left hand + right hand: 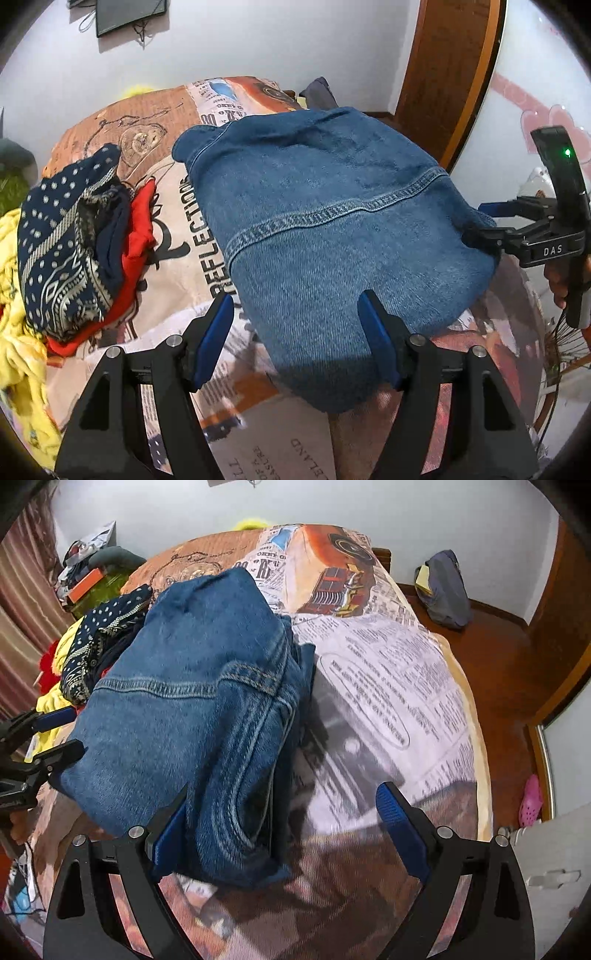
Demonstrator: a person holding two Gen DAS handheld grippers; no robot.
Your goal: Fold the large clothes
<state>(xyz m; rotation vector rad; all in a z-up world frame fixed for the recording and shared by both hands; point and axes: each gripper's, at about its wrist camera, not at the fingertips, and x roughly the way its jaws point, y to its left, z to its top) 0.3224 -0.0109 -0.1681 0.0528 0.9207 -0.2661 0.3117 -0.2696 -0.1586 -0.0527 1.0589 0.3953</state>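
Observation:
A folded blue denim garment [332, 221] [184, 720] lies on the bed. My left gripper [295, 328] hovers at its near edge, jaws apart; the right finger [376, 332] overlaps the cloth and the left finger stands over the sheet. My right gripper [284, 830] is open wide at the garment's other end, its left finger [170, 834] beside the stacked denim layers, its right one over bare sheet. Each gripper shows in the other's view: the right gripper [484, 221] at the denim's right edge, the left gripper [62, 734] at its left edge. Neither pinches the cloth.
A heap of clothes [74, 240] [99, 642], navy patterned, red and yellow, lies left of the denim. The newspaper-print bedsheet [388, 686] stretches to the right. A backpack [443, 587] and a pink slipper [532, 805] sit on the wooden floor. A wooden door frame [443, 74] stands beyond.

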